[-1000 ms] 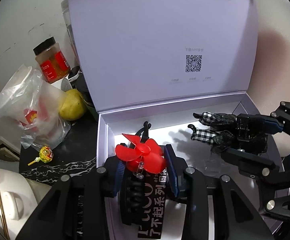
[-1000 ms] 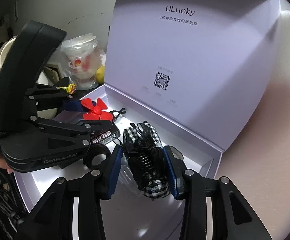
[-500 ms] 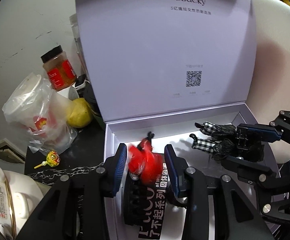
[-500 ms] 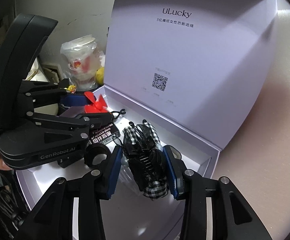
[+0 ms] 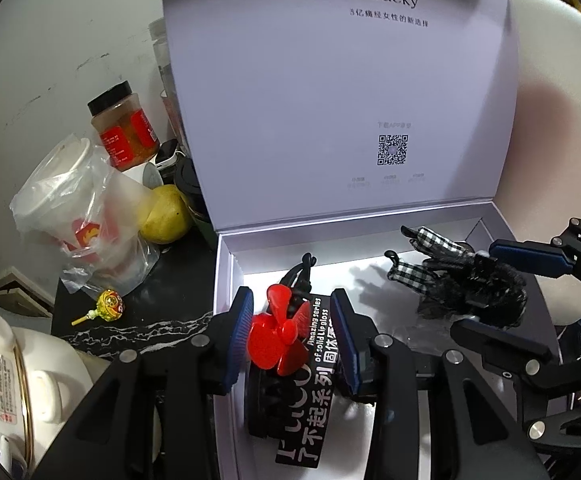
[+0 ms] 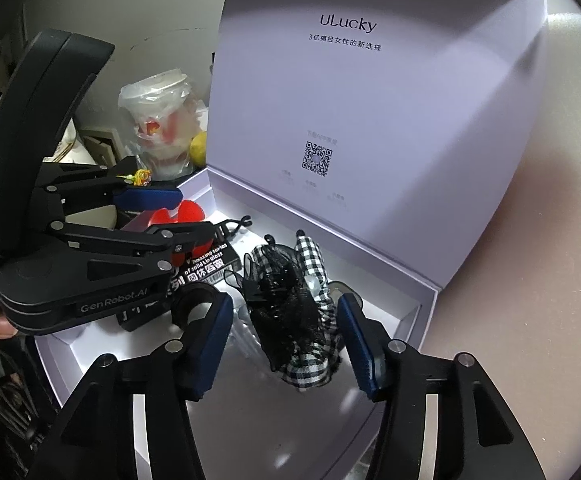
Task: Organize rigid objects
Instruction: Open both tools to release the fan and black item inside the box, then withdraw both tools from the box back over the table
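Observation:
An open white box (image 5: 226, 264) stands with its lid up; it also shows in the right wrist view (image 6: 422, 304). Inside lie a red propeller toy (image 5: 278, 336) on a black comb and a black lip-gloss carton (image 5: 310, 396). My left gripper (image 5: 292, 334) is open around the red toy, pads apart from it. A black-and-white checked hair clip (image 6: 302, 312) lies in the box's right part. My right gripper (image 6: 286, 338) is open around it, with gaps on both sides. The clip shows in the left wrist view (image 5: 458, 276) too.
Left of the box on the dark counter are a yellow pear (image 5: 166, 216), a bagged cup (image 5: 74, 216), a red-labelled jar (image 5: 124, 128), a lollipop (image 5: 104, 306) and a white appliance (image 5: 10, 392). A wall is behind.
Both grippers have opened: the right let go of the checked clip and the left let go of the red toy. Both have drawn back a little from the box.

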`<state>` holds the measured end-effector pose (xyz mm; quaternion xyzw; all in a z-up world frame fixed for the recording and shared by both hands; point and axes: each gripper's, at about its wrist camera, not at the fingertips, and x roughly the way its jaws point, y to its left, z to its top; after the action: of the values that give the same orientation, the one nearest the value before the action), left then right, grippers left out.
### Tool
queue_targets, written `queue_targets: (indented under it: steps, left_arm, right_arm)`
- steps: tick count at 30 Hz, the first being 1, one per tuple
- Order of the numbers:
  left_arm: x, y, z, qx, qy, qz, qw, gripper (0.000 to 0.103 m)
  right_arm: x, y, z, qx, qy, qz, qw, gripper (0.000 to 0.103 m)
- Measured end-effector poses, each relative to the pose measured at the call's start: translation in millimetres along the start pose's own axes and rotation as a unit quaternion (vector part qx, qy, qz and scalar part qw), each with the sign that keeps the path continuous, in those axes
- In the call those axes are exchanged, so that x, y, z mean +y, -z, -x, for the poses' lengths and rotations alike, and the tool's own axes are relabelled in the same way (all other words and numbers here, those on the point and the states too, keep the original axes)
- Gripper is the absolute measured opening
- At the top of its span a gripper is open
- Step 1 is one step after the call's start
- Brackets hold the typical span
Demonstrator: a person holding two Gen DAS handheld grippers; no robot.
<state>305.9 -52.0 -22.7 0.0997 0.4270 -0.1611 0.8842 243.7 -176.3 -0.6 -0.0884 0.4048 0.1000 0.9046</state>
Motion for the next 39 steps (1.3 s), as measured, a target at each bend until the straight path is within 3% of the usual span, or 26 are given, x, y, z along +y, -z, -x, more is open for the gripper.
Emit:
queue_targets:
  steps: [13,17,24,34,38,39]
  left_arm:
    - [4,4,27,-0.013,0.008,0.017,0.9997,0.04]
    - [2,6,45,-0.03,0.004,0.019,0.9994,0.071]
    - [-4,9,80,-0.054,-0.015,0.01,0.9984,0.073]
    - [-5,20,126,-0.078,-0.02,0.025,0.9965,0.074]
    - [-6,26,143,-0.09,-0.023,0.03,0.9953,0.098]
    - [-6,28,148,-0.095,-0.028,0.03,0.9946,0.099]
  right_arm:
    - [2,1,32,-0.013,0.016,-0.002,1.0,0.062]
    - [5,3,46,-0.021,0.019,0.0,1.0,0.063]
    - [9,4,74,-0.039,0.03,0.001,0.999,0.064]
    - [20,12,118,-0.067,0.041,0.0,0.997,0.079]
    - [26,16,133,-0.071,0.048,-0.001,0.996,0.082]
    - [27,18,136,-0.072,0.05,-0.001,0.996,0.082]
